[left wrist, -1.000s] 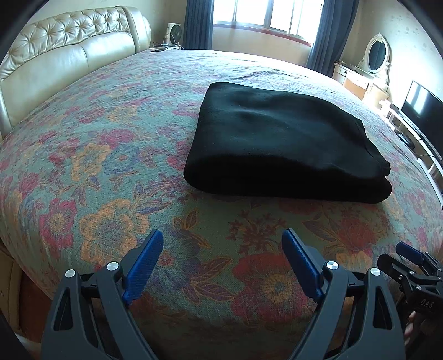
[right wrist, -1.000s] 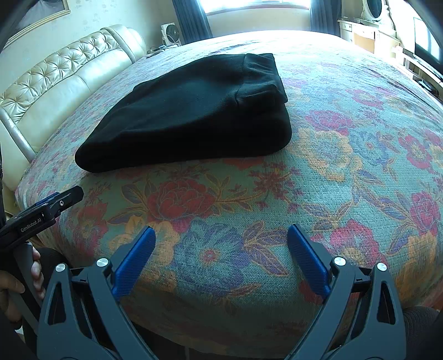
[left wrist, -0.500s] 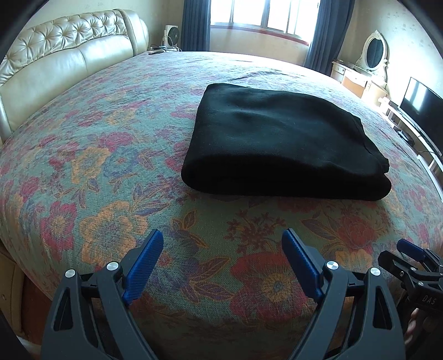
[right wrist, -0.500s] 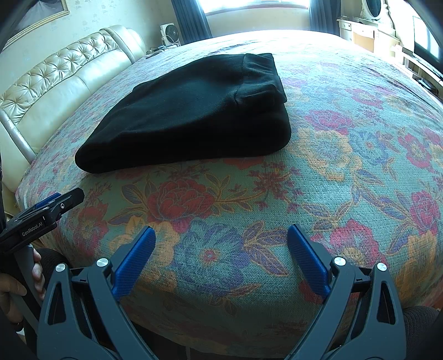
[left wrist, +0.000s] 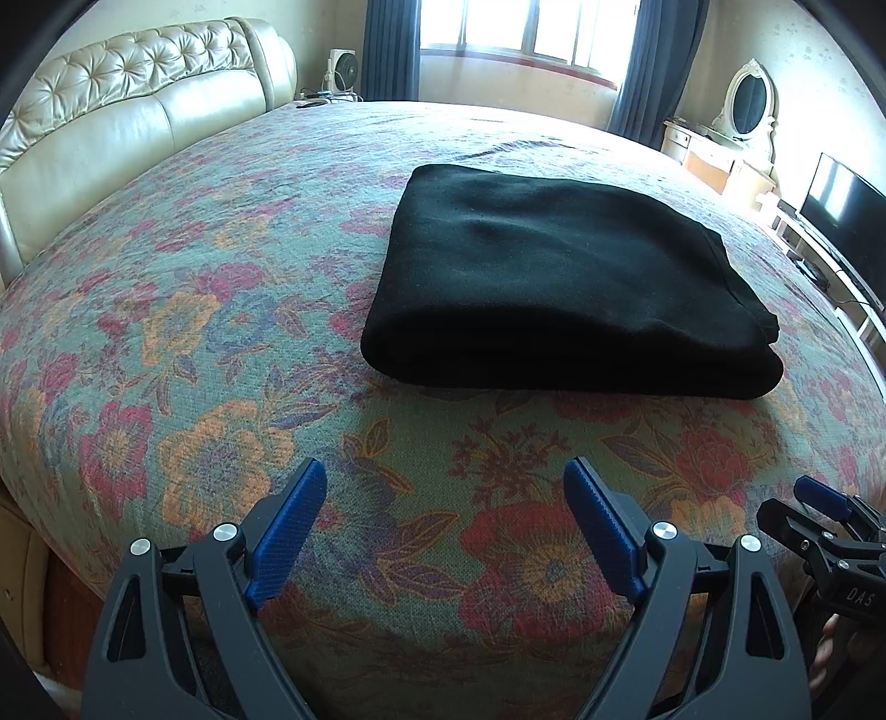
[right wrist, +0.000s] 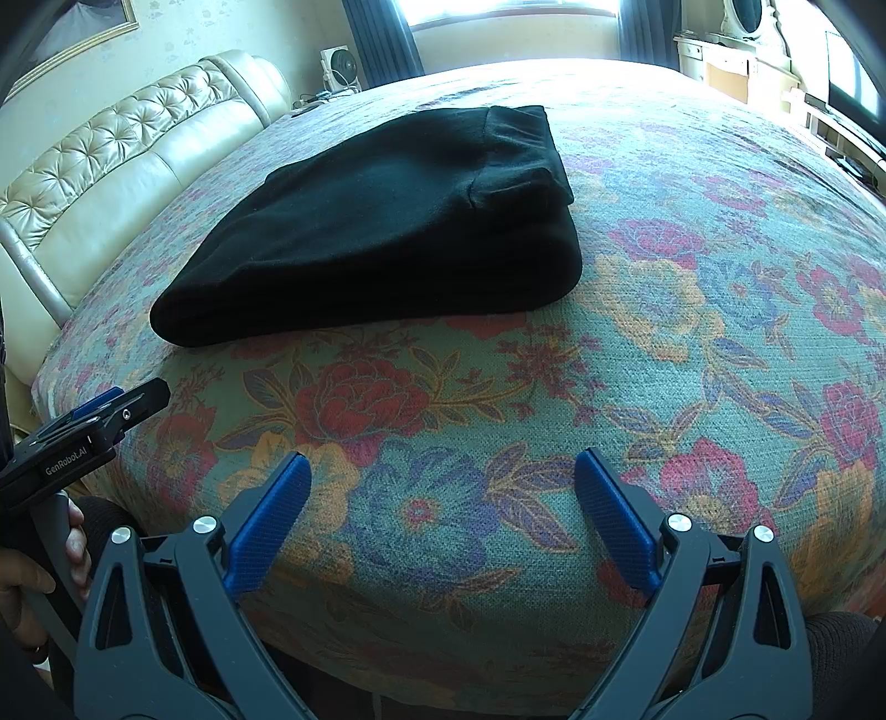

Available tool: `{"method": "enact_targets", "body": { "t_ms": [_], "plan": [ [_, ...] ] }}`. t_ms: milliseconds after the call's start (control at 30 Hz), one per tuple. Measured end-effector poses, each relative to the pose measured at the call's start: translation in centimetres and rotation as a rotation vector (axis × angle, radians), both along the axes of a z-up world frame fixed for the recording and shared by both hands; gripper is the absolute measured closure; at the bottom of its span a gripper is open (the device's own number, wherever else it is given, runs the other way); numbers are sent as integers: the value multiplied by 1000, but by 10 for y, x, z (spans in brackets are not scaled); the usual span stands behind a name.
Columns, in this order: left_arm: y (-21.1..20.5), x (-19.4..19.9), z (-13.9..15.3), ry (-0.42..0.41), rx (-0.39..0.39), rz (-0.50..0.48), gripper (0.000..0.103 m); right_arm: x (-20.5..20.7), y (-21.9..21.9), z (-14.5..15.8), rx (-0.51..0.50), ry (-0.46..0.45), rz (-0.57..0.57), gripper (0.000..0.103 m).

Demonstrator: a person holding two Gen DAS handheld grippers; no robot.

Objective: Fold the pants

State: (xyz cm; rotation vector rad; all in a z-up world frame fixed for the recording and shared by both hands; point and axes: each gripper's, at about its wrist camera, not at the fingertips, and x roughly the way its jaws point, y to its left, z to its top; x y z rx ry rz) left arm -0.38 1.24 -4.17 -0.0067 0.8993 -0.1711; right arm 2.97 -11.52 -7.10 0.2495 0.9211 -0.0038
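Observation:
Black pants (left wrist: 559, 282) lie folded into a thick flat rectangle on the floral bedspread (left wrist: 194, 332); the right wrist view shows the same pants (right wrist: 387, 221) with the waistband end on top at the far right. My left gripper (left wrist: 446, 482) hovers open over the bed's near edge, well short of the pants, nothing between its blue pads. My right gripper (right wrist: 443, 476) is likewise open and empty above the near edge. Each gripper shows in the other's view: the right gripper (left wrist: 819, 515) at the lower right, the left one (right wrist: 111, 410) at the lower left.
A tufted cream headboard (left wrist: 127, 122) runs along the left. Beyond the bed are a window with dark curtains (left wrist: 520, 33), a small fan (left wrist: 340, 69), a vanity with an oval mirror (left wrist: 742, 105) and a television (left wrist: 841, 205) on the right. A hand (right wrist: 33, 576) holds the left gripper's handle.

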Motion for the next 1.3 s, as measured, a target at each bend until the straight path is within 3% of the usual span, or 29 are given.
{"method": "enact_targets", "body": {
  "t_ms": [467, 700, 867, 1067, 1167, 1200, 1233, 1300],
  "plan": [
    [-5, -3, 2, -12, 21, -20, 17, 3, -26, 7, 72, -21, -62, 7],
    [-7, 4, 19, -44, 3, -72, 17, 13, -68, 26, 303, -126, -106, 7],
    [-3, 16, 31, -71, -29, -102, 17, 45, -107, 34, 483, -178, -173, 7],
    [1, 37, 28, -37, -39, -84, 17, 112, -130, 8, 643, -48, -174, 7],
    [5, 42, 22, -7, -45, -84, 17, 129, -126, 5, 613, -24, -167, 7],
    [7, 43, 20, 2, -46, -86, 17, 130, -121, 12, 544, -44, -154, 21],
    [9, 43, 17, 11, -50, -91, 17, 131, -114, 21, 454, -64, -136, 48],
    [14, 44, 11, 28, -56, -101, 17, 135, -99, 33, 349, -64, -76, 55]
  ]
}}
